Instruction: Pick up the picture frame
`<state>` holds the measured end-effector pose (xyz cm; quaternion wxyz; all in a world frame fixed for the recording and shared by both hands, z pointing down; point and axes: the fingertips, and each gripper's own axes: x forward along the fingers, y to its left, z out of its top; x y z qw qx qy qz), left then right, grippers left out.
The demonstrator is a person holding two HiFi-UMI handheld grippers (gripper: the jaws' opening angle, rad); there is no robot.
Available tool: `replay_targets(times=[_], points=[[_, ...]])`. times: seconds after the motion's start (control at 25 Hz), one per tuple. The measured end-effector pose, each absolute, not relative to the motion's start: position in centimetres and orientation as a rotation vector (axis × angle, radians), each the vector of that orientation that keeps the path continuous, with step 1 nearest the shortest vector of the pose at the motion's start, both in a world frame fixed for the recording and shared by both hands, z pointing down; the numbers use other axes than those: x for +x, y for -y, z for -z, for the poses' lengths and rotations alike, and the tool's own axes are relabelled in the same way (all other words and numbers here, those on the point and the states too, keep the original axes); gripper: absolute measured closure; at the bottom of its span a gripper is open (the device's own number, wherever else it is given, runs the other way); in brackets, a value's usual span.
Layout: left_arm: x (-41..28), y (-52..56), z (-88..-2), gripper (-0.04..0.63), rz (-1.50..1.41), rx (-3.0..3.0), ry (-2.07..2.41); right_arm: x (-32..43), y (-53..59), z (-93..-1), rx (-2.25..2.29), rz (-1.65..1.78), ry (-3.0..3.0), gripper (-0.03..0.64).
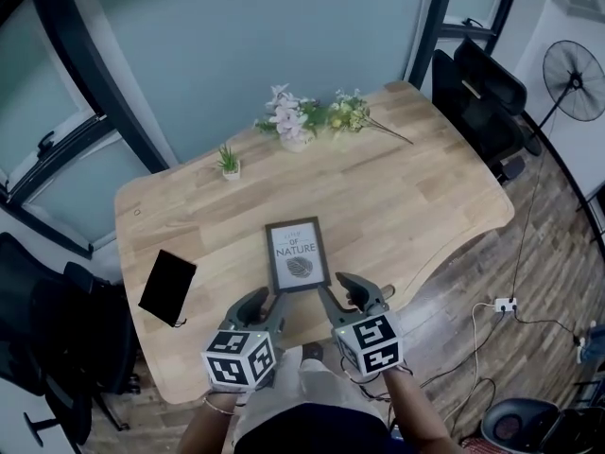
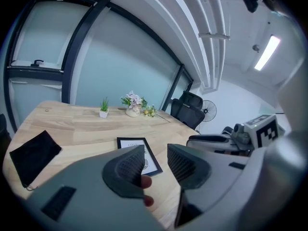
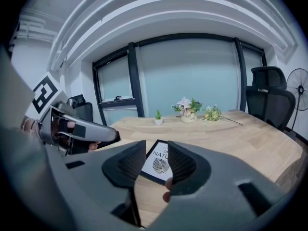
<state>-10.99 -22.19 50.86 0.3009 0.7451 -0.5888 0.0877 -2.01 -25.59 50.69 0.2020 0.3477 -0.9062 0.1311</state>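
Observation:
A black picture frame (image 1: 297,255) with a white leaf print lies flat on the wooden table (image 1: 425,187), near the front edge. My left gripper (image 1: 263,305) hovers open just short of the frame's near left corner. My right gripper (image 1: 345,291) hovers open by the near right corner. Neither touches it. In the left gripper view the frame (image 2: 126,144) lies ahead, partly hidden behind the left jaw, and the gripper (image 2: 156,153) holds nothing. In the right gripper view the frame (image 3: 158,166) shows through the gap of the empty gripper (image 3: 155,150).
A black pouch (image 1: 167,286) lies at the table's left. A small potted plant (image 1: 229,163), a vase of flowers (image 1: 293,121) and a loose flower sprig (image 1: 354,113) sit at the far edge. Black office chairs (image 1: 482,93) and a fan (image 1: 574,80) stand to the right.

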Motion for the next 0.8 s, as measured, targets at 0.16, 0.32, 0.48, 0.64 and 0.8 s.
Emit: replay_targets(times=[0.16,0.32,0.48,0.64,0.8], points=[[-11.3,23.1,-52.0,0.454,-0.253,1.971,1.535,-2.4,26.6,-51.8,0.965,-0.369,2.503,0.499],[-11.8,24.1,-53.4,0.453,-0.286,1.964,1.503,-2.8,27.8,-53.0,0.972,-0.392,2.471,0.499],[-12.2,25.0,-54.8,0.453,-0.317,1.953,1.475,-3.3,29.0,-54.4,0.966,-0.393,2.437,0.499],[-13.0,26.1,-56.1,0.453,-0.331,1.929,1.457,-3.8,29.9,-56.0,0.955,-0.410,2.398,0.499],[-13.8,27.2,-57.6,0.453,-0.349,1.904,1.439,-4.1,30.6,-57.6,0.961,-0.442,2.361,0.499]])
